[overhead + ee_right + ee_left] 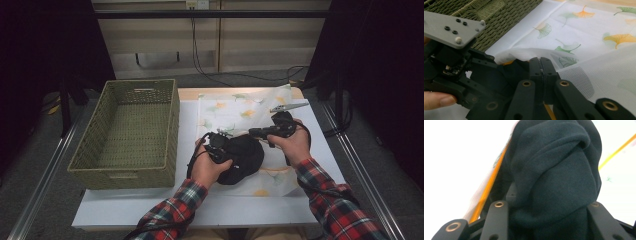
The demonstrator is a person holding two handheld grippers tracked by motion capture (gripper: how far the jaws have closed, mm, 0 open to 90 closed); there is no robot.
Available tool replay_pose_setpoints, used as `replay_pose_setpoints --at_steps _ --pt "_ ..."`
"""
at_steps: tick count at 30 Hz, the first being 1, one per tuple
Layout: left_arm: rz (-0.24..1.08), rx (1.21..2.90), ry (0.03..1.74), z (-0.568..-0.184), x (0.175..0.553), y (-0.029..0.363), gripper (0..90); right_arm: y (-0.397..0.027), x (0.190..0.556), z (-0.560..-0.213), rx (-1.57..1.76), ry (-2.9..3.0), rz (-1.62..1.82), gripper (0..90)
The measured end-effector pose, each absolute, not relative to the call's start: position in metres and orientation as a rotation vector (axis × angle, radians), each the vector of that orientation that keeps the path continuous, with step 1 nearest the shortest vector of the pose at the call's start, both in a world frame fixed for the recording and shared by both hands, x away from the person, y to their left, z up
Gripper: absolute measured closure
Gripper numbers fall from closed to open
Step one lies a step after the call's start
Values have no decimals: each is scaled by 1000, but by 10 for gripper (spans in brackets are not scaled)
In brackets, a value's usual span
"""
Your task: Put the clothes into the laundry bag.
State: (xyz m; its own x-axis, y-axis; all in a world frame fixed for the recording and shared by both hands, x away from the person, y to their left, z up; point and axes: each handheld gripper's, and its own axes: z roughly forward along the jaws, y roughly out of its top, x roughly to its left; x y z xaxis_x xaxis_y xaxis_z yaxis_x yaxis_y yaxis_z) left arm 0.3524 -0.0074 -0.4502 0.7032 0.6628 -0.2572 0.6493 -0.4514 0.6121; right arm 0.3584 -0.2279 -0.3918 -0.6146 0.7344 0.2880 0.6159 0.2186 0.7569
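Nearest us, two forearms in red plaid flannel sleeves come in over the front edge of the white bench (125,207). The left hand (210,167) carries the left tongs (231,150), and these are clamped on a dark, bundled knit garment (245,157); in the left gripper view the soft dark fabric (554,182) bulges up between the two black jaws and presses against both (the jaws stand partway in, held apart by the cloth).

Just beside it, the right hand (292,145) holds the right tongs (252,132), pointing toward the left tongs. In the right gripper view the right tongs (540,62) are fully closed, pads meeting; a fold of the sheer white cloth lies right at their tip, but we cannot tell whether any of it is pinched.

The dark garment sits in the middle of the bench on a thin white cloth printed with orange and green ginkgo leaves (235,110), which spreads from under the bundle toward the far edge. The same cloth (584,30) lies flat beyond the right tongs.

To the left, well apart from the bundle, stands an olive-green woven rectangular basket (170,130). Its woven wall (496,20) runs beside the cloth.
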Motion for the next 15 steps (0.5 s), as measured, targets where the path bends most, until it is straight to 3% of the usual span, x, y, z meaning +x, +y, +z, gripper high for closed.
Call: replay_pose_setpoints --at_steps 5,13,15 --pt "51 2183 984 -452 353 -9 524 -226 359 -392 1314 2346 1357 898" --pt "7 2248 904 -442 351 -1 315 -227 360 -395 1312 2346 1348 898" --pt "12 2244 904 -440 349 1 318 -227 359 -395 1320 2347 1345 898"
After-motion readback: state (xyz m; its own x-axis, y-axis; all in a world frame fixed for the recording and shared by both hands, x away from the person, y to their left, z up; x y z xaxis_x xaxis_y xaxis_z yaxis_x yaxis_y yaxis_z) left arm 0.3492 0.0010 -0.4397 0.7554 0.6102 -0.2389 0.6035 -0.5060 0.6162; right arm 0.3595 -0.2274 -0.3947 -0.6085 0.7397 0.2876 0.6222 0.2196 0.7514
